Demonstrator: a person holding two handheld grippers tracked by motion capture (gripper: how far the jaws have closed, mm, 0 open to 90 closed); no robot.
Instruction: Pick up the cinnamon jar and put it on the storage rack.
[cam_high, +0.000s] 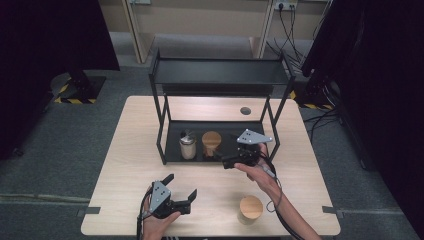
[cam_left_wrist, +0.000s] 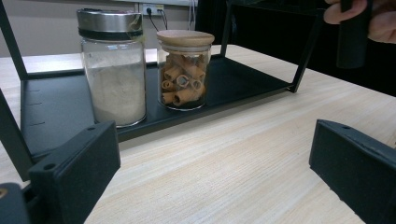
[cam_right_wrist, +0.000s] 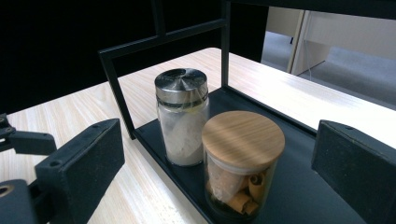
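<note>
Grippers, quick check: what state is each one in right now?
Left gripper: open, holding nothing, above the bare table.
Right gripper: open, holding nothing, jaws spread either side of the wooden-lidded jar on the rack's bottom shelf.

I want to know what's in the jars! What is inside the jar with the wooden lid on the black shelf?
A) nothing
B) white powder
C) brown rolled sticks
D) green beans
C: the jar with the wooden lid holds brown curled sticks; the white powder is in the metal-lidded jar beside it.
</note>
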